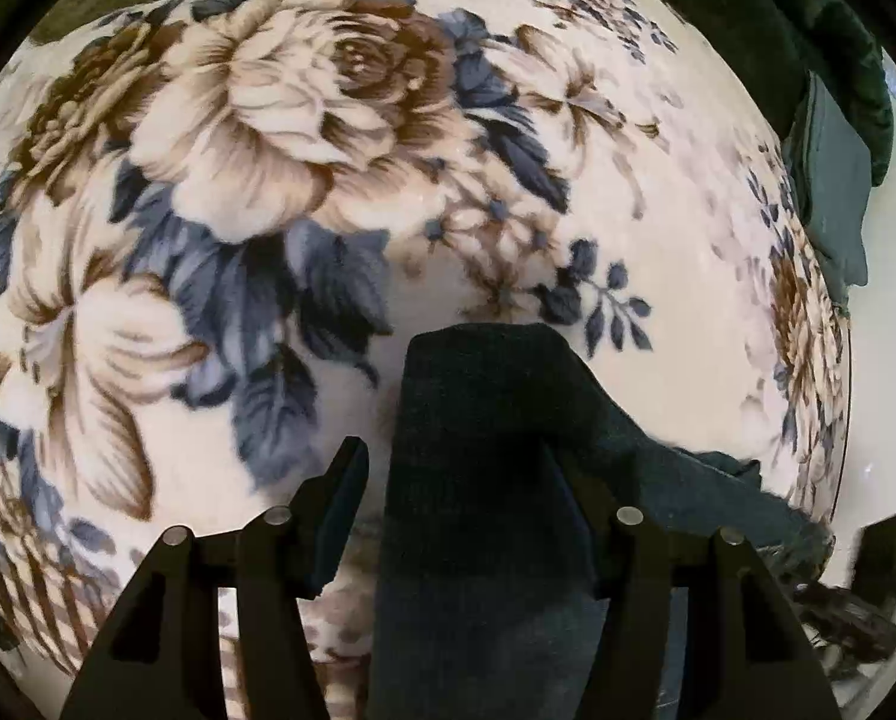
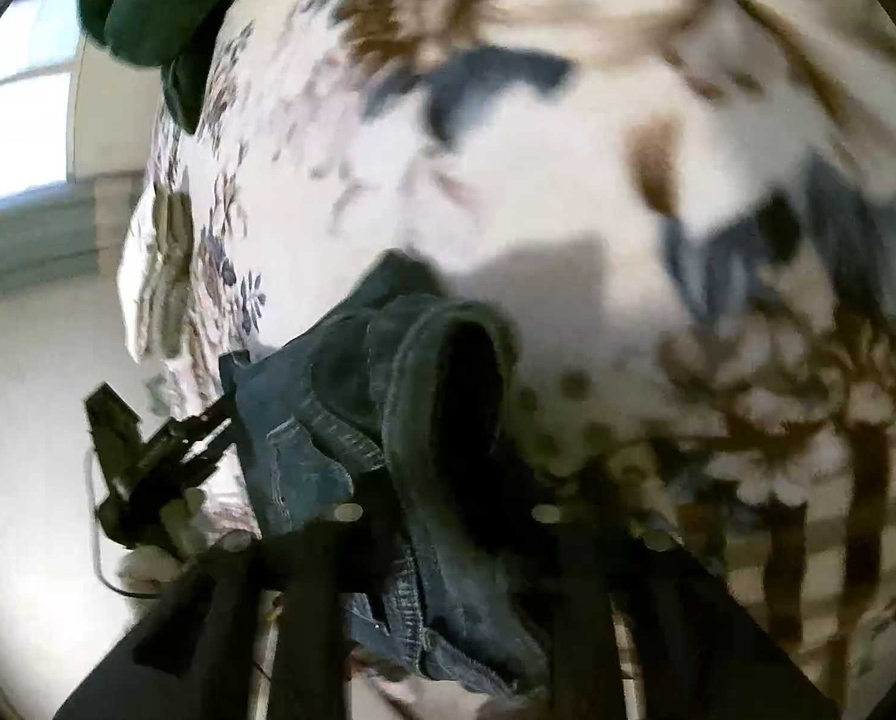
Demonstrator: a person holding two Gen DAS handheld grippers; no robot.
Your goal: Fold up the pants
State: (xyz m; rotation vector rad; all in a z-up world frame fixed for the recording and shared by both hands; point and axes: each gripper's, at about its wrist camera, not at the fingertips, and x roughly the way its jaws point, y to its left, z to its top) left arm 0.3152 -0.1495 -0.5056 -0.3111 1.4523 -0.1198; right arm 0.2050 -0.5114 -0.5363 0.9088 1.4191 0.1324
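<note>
The pants are dark blue jeans. In the left wrist view a dark fold of the jeans (image 1: pixel 484 450) hangs between my left gripper's fingers; the left gripper (image 1: pixel 460 480) is open wide, its left finger (image 1: pixel 340 504) apart from the cloth. In the right wrist view, which is blurred, the jeans (image 2: pixel 400 420) with stitched seams and a rolled edge sit in my right gripper (image 2: pixel 442 516), which is shut on them above the bed. The left gripper (image 2: pixel 142 462) shows at the lower left of that view.
A cream blanket with large brown and blue flowers (image 1: pixel 340 138) covers the bed under both grippers. Dark green cloth (image 1: pixel 808 60) lies at the bed's far edge; it also shows in the right wrist view (image 2: pixel 148 0). A pale floor (image 2: pixel 28 390) lies beyond.
</note>
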